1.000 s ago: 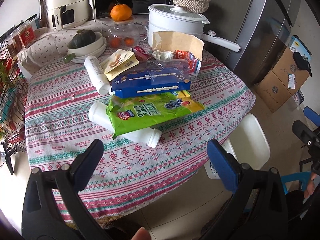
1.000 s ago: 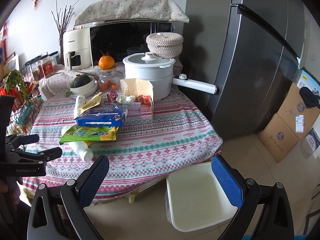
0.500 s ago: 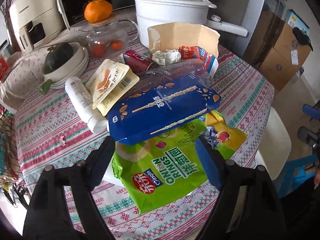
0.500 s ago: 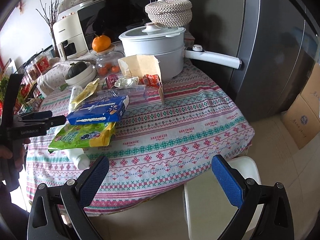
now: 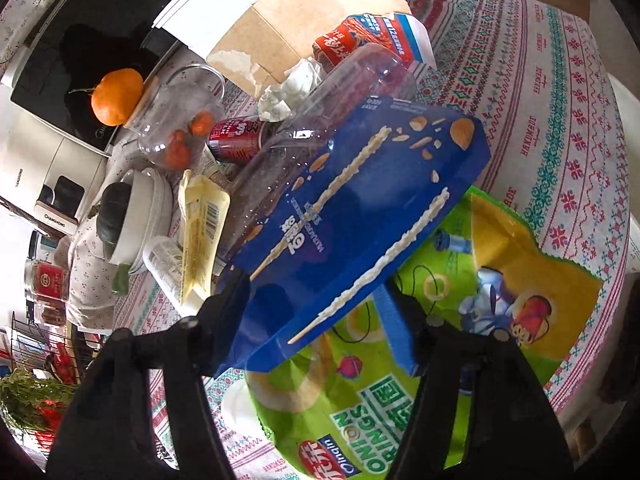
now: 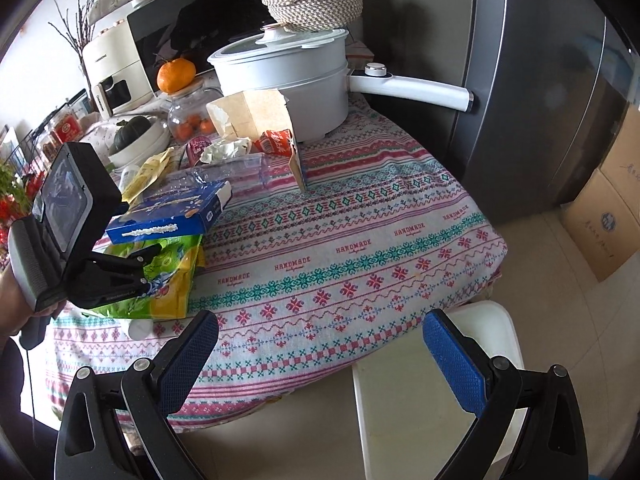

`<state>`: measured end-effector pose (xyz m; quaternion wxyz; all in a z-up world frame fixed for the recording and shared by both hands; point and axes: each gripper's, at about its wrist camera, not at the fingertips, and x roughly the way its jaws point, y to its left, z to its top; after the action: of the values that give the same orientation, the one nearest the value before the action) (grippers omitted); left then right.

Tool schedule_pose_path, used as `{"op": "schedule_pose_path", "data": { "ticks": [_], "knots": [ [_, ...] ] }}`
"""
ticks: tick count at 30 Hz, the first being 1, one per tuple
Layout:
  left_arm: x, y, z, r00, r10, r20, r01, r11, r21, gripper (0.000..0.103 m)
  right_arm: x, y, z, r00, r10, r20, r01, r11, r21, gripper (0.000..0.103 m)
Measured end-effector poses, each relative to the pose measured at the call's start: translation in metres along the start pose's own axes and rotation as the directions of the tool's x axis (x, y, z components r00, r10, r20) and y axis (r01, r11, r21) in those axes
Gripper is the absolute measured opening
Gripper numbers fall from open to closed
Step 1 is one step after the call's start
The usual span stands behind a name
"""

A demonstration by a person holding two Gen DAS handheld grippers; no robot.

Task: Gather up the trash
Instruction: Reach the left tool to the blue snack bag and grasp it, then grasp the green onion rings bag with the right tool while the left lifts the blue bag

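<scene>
left hand-held gripper (image 5: 316, 316): lower centre of left wrist view, pointing down at the trash pile; jaws closing, near end of blue snack box between them. Right pad sits just beside the box edge, left pad hidden under the box, so contact can't be confirmed; reads as not yet clamped.
right hand-held gripper (image 6: 320, 360): bottom of right wrist view, jaws wide apart, nothing between them; hangs over the counter's near edge and the floor.
blue snack box (image 5: 360, 216): centre of left wrist view, tilted, lying on top of the green bag and against the clear tray; centre left in right wrist view.
green onion-rings bag (image 5: 400, 400): lower right of left wrist view, flat on the counter under the box.
clear plastic tray (image 5: 352, 80): upper centre, behind the box.
crumpled tissue (image 5: 288, 92): upper centre, just beside the tray.
red-and-blue wrapper (image 5: 360, 40): top centre, by the torn cardboard box (image 6: 256, 116).
yellow sachet (image 5: 200, 232): centre left, resting on a white bottle (image 5: 164, 264).
red can (image 5: 236, 140): upper left, near the glass jar (image 5: 176, 120).
counter (image 6: 360, 248): patterned cloth, right half bare.
white bin (image 6: 440, 400): lower right of right wrist view, on the floor beside the counter.
white pot (image 6: 288, 72): top centre, back of counter.
</scene>
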<state>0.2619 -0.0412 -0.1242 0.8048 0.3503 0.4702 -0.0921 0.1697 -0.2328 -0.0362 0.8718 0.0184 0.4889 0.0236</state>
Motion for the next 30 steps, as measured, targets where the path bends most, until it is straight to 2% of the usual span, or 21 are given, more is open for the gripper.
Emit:
{"op": "schedule_pose_path", "data": {
  "ticks": [3,5,8,12,15,19,24,27,30],
  "knots": [
    [0.001,0.004,0.004,1.000,0.006,0.019,-0.005,1.000,-0.020,0.050,0.002,0.001,0.000,1.000,-0.010,-0.001,0.010,1.000,-0.007,0.103],
    [-0.003,0.007,0.005,0.998,0.033,0.046,-0.031,0.999,-0.035,0.040,0.003,0.002,0.000,1.000,-0.006,-0.002,0.006,1.000,-0.011,0.103],
    [-0.014,0.014,0.004,0.994,0.049,0.093,-0.040,0.994,-0.099,0.030,0.008,0.003,0.002,1.000,0.024,-0.010,-0.024,1.000,-0.008,0.103],
    [-0.039,0.032,-0.004,0.985,0.062,0.163,-0.028,0.979,-0.203,0.025,0.017,0.015,0.004,0.997,0.069,-0.016,-0.070,0.997,-0.028,0.103],
    [-0.064,0.046,-0.013,0.975,0.050,0.216,0.014,0.958,-0.288,0.025,0.025,0.026,0.007,0.989,0.148,-0.028,-0.148,0.989,-0.017,0.103],
    [-0.091,0.064,-0.035,0.960,0.011,0.278,0.108,0.906,-0.408,0.025,0.043,0.042,0.009,0.956,0.286,-0.066,-0.285,0.958,0.032,0.098],
    [-0.112,0.075,-0.070,0.942,-0.062,0.331,0.237,0.819,-0.523,0.025,0.080,0.053,0.006,0.925,0.360,-0.123,-0.352,0.932,0.084,0.091],
    [-0.115,0.076,-0.089,0.930,-0.107,0.352,0.302,0.767,-0.566,0.025,0.101,0.053,0.005,0.898,0.421,-0.131,-0.407,0.905,0.121,0.089],
    [-0.111,0.076,-0.102,0.931,-0.126,0.341,0.314,0.754,-0.578,0.025,0.120,0.048,0.006,0.883,0.451,-0.131,-0.432,0.889,0.151,0.087]
  ]
}}
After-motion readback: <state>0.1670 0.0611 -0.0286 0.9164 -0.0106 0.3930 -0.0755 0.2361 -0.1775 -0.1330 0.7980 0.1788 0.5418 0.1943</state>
